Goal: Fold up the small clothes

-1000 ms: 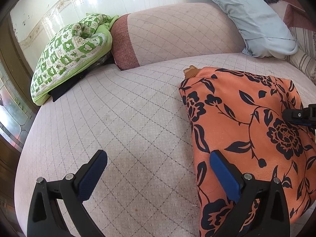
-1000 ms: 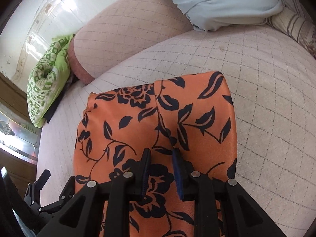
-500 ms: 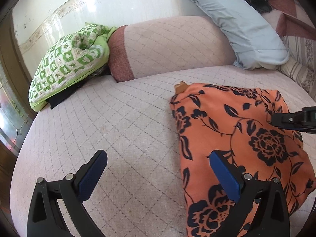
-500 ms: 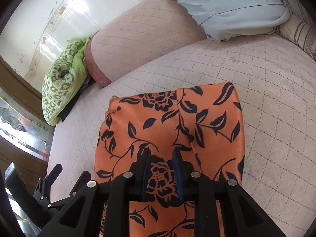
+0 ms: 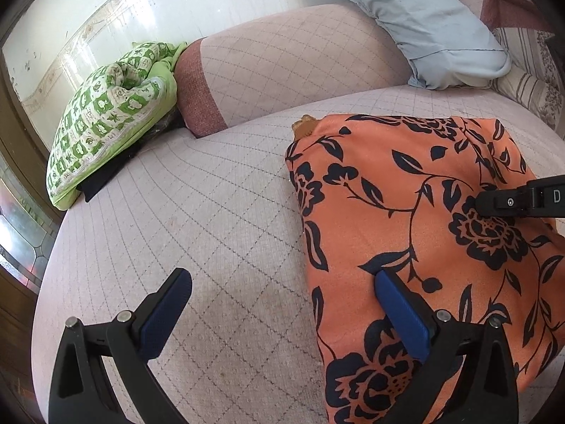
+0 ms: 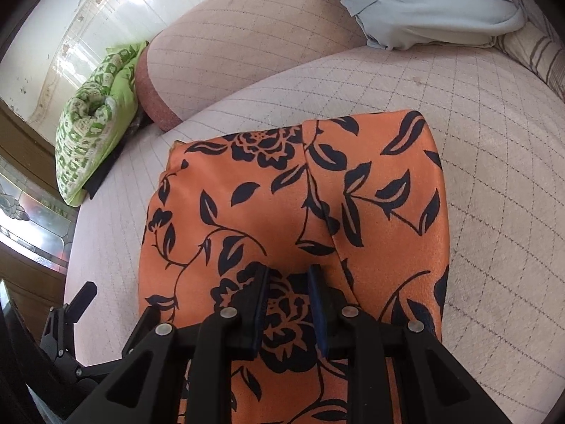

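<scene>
Right tongs (image 6: 287, 284) pinching a ridge of the orange floral garment (image 6: 282, 212) on the bed (image 5: 212, 212), left tongs (image 5: 282, 304) spread (empty): lift slowly, keeping edges aligned.

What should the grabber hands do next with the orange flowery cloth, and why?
Probably close the left gripper on the near left edge of the orange cloth. Its jaws stand wide open, one finger already over that edge, while the right gripper sits narrow over the cloth's middle, so both could then lift and fold.
</scene>
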### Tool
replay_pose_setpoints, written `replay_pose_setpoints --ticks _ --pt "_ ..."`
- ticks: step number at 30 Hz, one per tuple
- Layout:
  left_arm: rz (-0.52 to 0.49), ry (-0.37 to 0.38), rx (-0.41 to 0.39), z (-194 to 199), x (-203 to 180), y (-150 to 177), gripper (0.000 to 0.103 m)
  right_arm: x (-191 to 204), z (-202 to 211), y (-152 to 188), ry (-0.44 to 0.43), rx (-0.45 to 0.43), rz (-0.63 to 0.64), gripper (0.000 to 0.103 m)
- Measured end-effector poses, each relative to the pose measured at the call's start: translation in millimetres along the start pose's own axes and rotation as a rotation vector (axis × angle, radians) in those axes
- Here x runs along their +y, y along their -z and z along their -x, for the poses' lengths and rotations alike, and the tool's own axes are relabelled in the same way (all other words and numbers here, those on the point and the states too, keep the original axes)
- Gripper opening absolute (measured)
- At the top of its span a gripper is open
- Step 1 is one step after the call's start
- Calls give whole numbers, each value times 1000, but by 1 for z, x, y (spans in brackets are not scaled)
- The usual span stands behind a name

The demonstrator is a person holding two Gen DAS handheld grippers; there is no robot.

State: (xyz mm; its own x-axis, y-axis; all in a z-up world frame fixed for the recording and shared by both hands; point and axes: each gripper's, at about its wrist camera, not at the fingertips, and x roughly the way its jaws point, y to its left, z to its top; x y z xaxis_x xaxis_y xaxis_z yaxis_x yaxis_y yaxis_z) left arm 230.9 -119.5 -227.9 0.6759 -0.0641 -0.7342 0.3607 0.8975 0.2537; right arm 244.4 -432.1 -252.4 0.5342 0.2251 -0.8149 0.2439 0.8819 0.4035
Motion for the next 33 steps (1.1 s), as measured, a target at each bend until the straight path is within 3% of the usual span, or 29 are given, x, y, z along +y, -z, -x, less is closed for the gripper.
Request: replay_pose_setpoints --ticks 14,23,25,26,27,29,33 --pt "19 21 9 -2 2 1 103 -8 7 -1 -24 -4 -16 26" --pt "45 36 29 -2 5 1 103 -8 54 8 -73 -143 -41 26" --pt "58 46 39 -2 7 1 103 -8 66 13 -84 -171 -47 37" --pt "67 53 44 -1 8 1 103 -9 72 17 -85 -191 -56 62" --pt "76 61 48 1 10 1 103 -11 80 23 -90 -224 -69 75" --pt "81 75 44 7 11 1 103 -16 96 35 -95 -275 -88 75" --pt "65 101 9 26 8 1 103 -30 115 49 -81 -283 -112 75"
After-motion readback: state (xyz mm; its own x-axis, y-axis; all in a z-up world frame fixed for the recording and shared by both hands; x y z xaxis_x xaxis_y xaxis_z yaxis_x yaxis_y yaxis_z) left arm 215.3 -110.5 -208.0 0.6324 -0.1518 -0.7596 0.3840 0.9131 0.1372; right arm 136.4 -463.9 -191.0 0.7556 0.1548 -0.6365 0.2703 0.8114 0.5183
